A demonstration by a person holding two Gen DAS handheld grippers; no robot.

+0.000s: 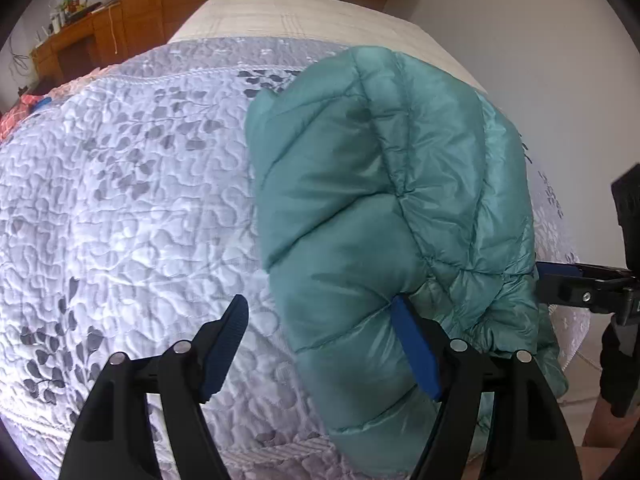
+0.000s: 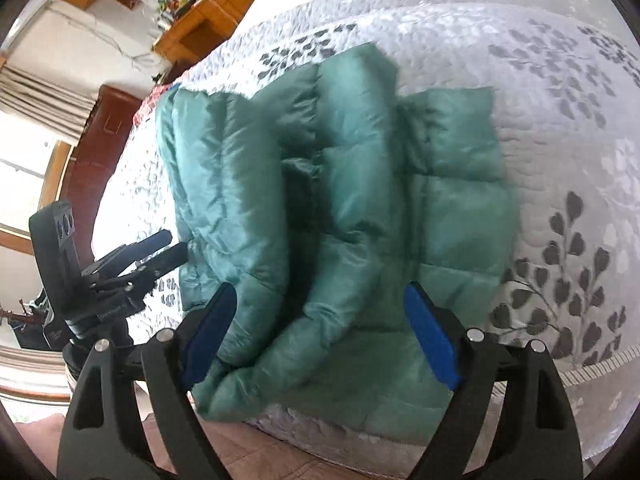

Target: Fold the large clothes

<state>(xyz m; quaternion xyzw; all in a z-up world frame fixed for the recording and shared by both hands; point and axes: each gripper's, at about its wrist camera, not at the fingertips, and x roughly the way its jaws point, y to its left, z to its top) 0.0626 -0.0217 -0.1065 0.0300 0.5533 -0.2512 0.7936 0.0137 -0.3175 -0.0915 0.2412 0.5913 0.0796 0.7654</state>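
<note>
A teal puffer jacket (image 1: pixel 380 208) lies bunched in thick folds on the quilted bedspread (image 1: pixel 132 208), near the bed's front edge. My left gripper (image 1: pixel 320 304) hovers over its lower left corner, jaws wide. The right pad (image 1: pixel 416 352) is at the jacket's fabric, while the left pad (image 1: pixel 228 344) stands apart from it over bare quilt. In the right wrist view, the jacket (image 2: pixel 352 200) spreads beneath my right gripper (image 2: pixel 320 292), which is open and pressing on nothing. Each gripper appears in the other's view: the right gripper (image 1: pixel 576 276) and the left gripper (image 2: pixel 156 256).
The bedspread (image 2: pixel 560 128) is pale with grey leaf prints and ends at a hem (image 2: pixel 600 364) above a wooden floor (image 2: pixel 256 456). Wooden cabinets (image 1: pixel 100 36) stand beyond the bed. A red patterned cloth (image 1: pixel 20 112) lies at the far left, near a curtained window (image 2: pixel 32 152).
</note>
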